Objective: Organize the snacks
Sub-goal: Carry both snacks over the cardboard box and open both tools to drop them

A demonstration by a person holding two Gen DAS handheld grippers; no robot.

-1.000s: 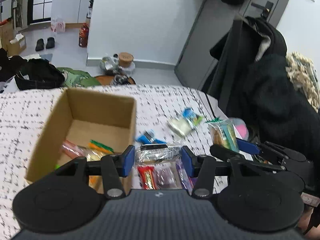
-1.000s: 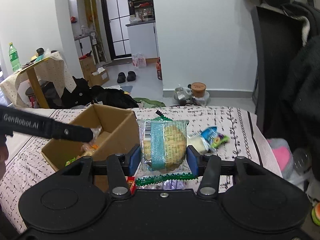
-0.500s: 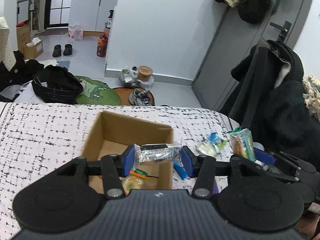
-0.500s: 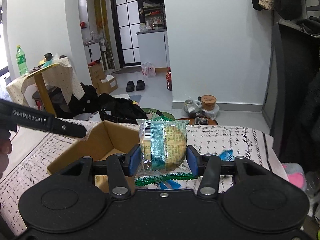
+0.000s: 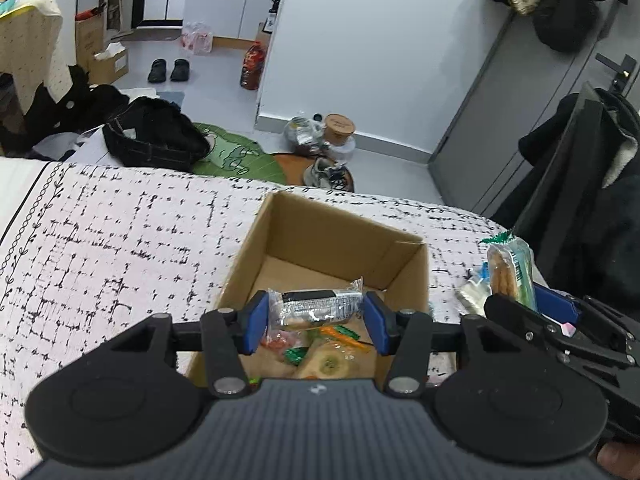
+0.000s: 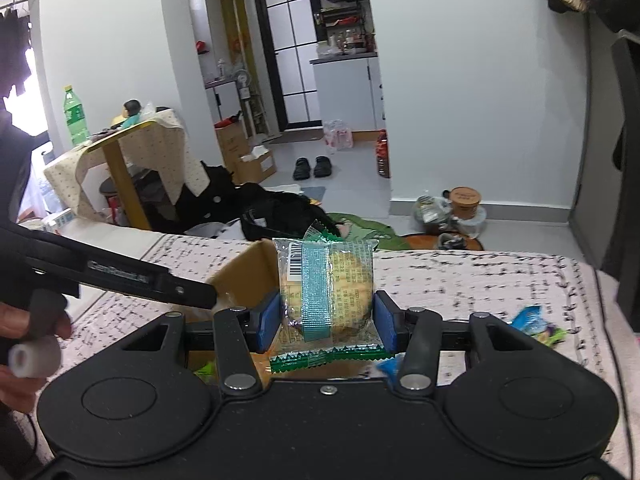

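My left gripper is shut on a silver snack bar wrapper and hangs over the open cardboard box, where several wrapped snacks lie on the bottom. My right gripper is shut on a clear cookie packet with a teal stripe and green crimped ends, held upright just right of the box. In the left wrist view the right gripper and its cookie packet show at the box's right side. The left gripper's arm crosses the right wrist view.
The box stands on a white cloth with black dashes. Loose snack packets lie on the cloth to the right. Dark coats hang at the right edge. Beyond the cloth's far edge, bags, shoes and jars sit on the floor.
Both grippers have travelled left with their packets. The left one went from above the loose snacks to over the box; the right one now sits by the box's right wall.
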